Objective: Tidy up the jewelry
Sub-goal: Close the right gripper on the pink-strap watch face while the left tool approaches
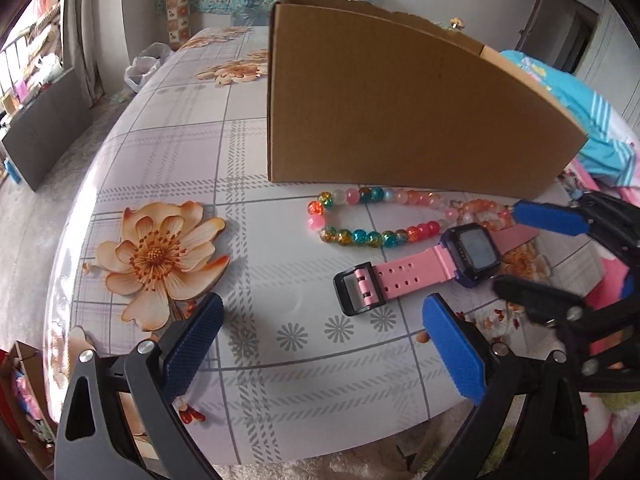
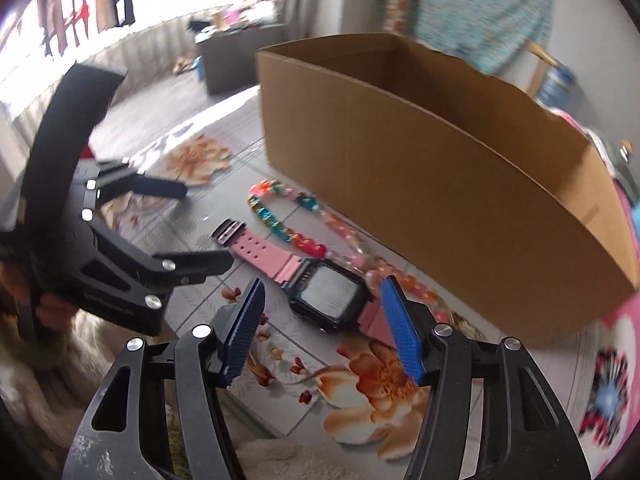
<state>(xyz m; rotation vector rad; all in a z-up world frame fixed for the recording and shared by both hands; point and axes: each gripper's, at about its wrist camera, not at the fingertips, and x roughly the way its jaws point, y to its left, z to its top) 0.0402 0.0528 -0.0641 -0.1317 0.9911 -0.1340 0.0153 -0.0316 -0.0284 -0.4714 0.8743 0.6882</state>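
A pink-strapped watch with a dark square face lies flat on the floral tablecloth, buckle end toward my left gripper, which is open and holds nothing. A string of coloured glass beads lies just behind the watch, along the foot of a cardboard box. In the right wrist view my right gripper straddles the watch face, its blue pads standing clear on either side. The beads run past the watch toward the open box. The right gripper enters the left wrist view from the right.
The tablecloth ends at a near edge, with fluffy fabric below it. A blue and pink cloth lies right of the box. The left gripper hangs at the left of the right wrist view, near the strap's buckle.
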